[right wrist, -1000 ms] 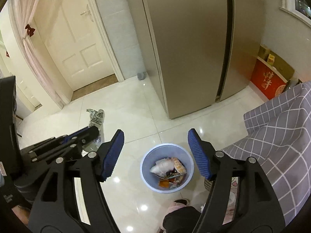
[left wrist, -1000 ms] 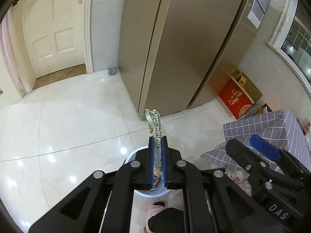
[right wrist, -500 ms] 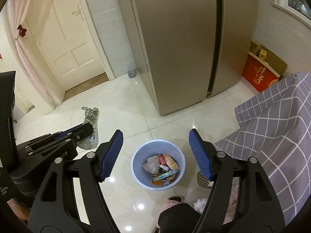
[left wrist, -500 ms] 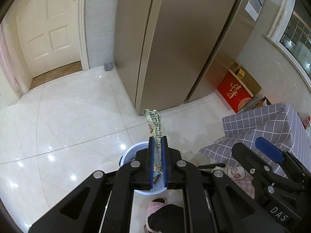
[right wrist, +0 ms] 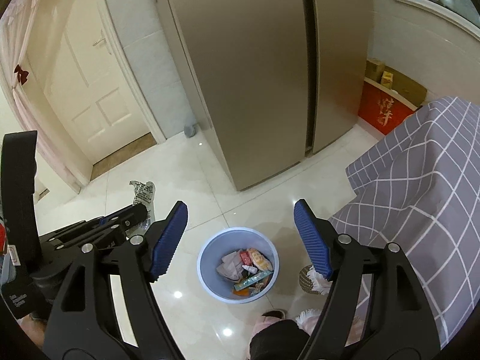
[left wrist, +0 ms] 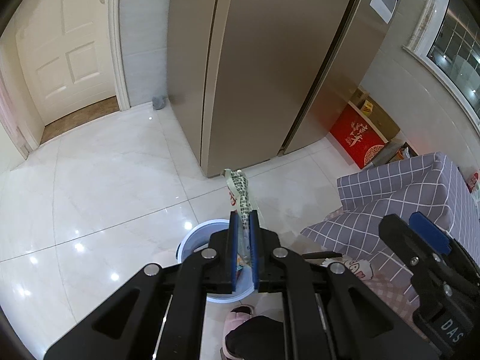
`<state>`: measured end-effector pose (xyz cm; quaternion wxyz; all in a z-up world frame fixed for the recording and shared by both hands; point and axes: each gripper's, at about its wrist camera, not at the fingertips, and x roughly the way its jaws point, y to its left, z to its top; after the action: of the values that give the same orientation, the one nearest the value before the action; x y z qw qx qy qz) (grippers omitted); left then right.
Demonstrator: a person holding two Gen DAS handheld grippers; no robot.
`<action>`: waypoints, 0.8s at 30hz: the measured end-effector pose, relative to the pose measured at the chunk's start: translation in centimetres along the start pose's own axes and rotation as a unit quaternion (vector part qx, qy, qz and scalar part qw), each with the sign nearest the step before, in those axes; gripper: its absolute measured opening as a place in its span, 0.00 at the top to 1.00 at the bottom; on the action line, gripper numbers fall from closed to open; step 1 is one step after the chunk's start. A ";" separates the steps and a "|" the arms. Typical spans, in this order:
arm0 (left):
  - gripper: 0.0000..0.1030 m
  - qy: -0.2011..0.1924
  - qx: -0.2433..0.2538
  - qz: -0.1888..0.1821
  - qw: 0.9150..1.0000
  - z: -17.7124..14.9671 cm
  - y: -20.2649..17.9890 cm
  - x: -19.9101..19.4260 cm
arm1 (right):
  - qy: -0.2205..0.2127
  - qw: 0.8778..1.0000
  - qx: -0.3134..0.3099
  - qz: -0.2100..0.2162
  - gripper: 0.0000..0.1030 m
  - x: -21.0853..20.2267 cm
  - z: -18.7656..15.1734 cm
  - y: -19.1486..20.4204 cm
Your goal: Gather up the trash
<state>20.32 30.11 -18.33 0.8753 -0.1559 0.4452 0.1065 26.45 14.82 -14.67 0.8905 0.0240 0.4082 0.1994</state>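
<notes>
We are looking down at a glossy white tiled floor that is reflecting the ceiling lights. A round pale-blue plastic bin is standing on it, holding crumpled wrappers and paper scraps. A tall bronze two-door refrigerator is standing on the tiles behind it. A red cardboard box with gold lettering is sitting against the wall, and a small grey doorstop is resting beside the door frame.

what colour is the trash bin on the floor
The trash bin is light blue, clearest in the right wrist view, where it sits on white tiles.
</notes>
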 end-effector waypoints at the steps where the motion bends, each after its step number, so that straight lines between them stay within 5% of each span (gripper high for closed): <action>1: 0.92 0.001 0.001 -0.003 1.000 0.0 0.0 0.0 | 0.001 1.000 0.001 -0.001 0.29 0.0 0.0 -0.1; 2: 0.90 0.007 0.001 -0.005 1.000 0.1 -0.1 0.1 | 0.004 1.000 0.004 0.001 0.29 0.0 0.0 -0.4; 6: 0.53 0.007 -0.007 0.003 1.000 0.1 -0.1 -0.4 | 0.003 1.000 0.012 0.003 0.29 -0.3 -0.1 -0.9; 24: 0.33 -0.065 0.037 0.020 0.997 -1.1 -6.1 -9.0 | -0.047 0.999 0.002 -0.026 0.25 -8.8 -0.2 -2.5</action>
<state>16.28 23.59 -10.53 0.9054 -0.1073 0.3938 0.1171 21.96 9.16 -9.02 0.9135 0.0245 0.3670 0.1740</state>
